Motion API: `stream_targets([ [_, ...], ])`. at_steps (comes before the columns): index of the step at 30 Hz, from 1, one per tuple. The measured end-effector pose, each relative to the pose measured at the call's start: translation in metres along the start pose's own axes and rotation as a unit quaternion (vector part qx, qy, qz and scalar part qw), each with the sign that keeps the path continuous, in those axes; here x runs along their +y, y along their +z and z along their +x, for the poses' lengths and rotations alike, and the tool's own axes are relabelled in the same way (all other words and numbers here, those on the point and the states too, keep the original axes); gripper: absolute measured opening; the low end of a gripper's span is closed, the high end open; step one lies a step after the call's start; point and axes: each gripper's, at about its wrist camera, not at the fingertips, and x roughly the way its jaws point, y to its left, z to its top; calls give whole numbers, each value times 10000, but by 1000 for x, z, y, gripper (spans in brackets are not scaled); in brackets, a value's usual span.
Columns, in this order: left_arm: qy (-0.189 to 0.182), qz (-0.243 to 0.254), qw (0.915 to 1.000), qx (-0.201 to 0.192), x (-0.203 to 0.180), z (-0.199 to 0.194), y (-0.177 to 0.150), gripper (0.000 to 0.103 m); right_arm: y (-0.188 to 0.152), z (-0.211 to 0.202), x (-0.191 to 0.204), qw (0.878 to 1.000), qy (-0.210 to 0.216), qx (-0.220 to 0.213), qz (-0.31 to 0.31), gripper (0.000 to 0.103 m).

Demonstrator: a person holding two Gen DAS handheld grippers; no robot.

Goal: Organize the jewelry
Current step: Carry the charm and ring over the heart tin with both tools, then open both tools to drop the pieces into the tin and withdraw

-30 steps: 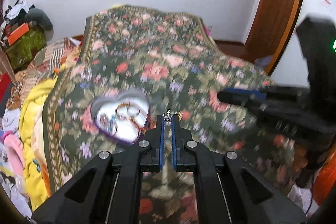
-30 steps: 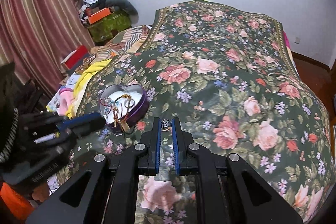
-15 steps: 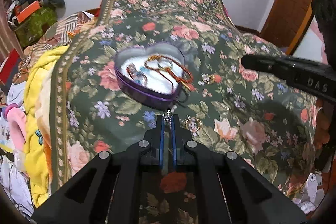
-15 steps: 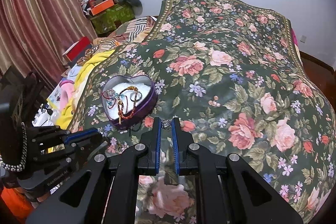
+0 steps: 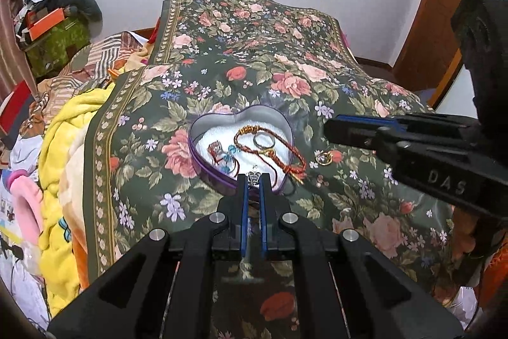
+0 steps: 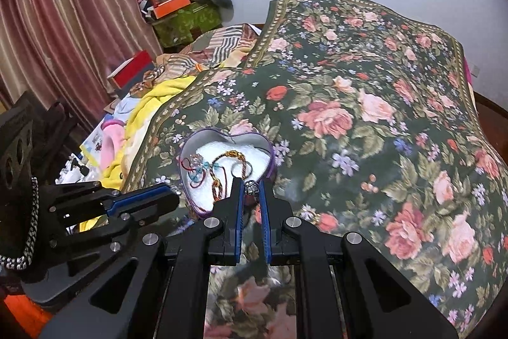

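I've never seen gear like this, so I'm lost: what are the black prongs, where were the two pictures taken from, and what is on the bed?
No robot: a person holds two hand-held gripping devices, each with its own camera looking along its fingers. The left tool pinches a small silver charm; the right tool pinches a small silver bead. Each view also shows the other tool from the side. On the floral bedspread sits an open heart-shaped tin holding bracelets and a ring. A gold ring lies outside it.

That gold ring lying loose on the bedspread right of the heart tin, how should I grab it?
The gold ring lies flat on the soft bedspread, so come straight down and pinch across its band, one finger inside the hoop, one outside.
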Motion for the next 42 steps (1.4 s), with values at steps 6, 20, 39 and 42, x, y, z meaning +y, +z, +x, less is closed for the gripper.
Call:
stream_targets([
  [6,-37,23,10000,-8,2,8,7,5,7,12,1,10000,11,66,-34,9],
  [20,-156,-121,9998,-67,16,12,19,5,20,28,4,9998,106,143,-133,9],
  [39,169,-469,9987,102,40,2,-1,31,16,41,11,9970,349,666,-174,13],
  [42,172,-473,9987,104,38,-1,-2,34,17,32,8,9973,383,617,-74,21],
])
